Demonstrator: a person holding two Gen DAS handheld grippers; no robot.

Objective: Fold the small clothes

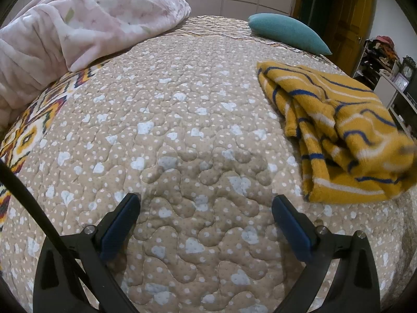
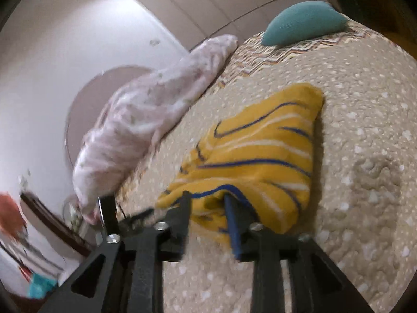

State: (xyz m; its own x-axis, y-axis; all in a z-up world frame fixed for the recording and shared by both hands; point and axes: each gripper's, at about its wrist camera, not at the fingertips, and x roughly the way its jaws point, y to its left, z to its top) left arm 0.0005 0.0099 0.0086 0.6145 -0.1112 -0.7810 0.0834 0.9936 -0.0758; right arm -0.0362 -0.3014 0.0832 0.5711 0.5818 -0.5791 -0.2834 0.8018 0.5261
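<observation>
A small yellow garment [image 1: 344, 135] with blue and white stripes lies folded and bunched on the beige quilt [image 1: 182, 135], at the right in the left wrist view. My left gripper [image 1: 206, 206] is open and empty, low over bare quilt, left of the garment. In the right wrist view the garment [image 2: 255, 154] fills the middle. My right gripper [image 2: 208, 198] has its jaws partly apart, with the near edge of the garment bunched between them. The view is blurred, so the grip is unclear.
A pink floral blanket [image 1: 78, 26] is heaped at the back left of the bed. A teal cushion [image 1: 286, 32] lies at the back right. Shelves and a clock [image 1: 406, 73] stand beyond the bed's right edge.
</observation>
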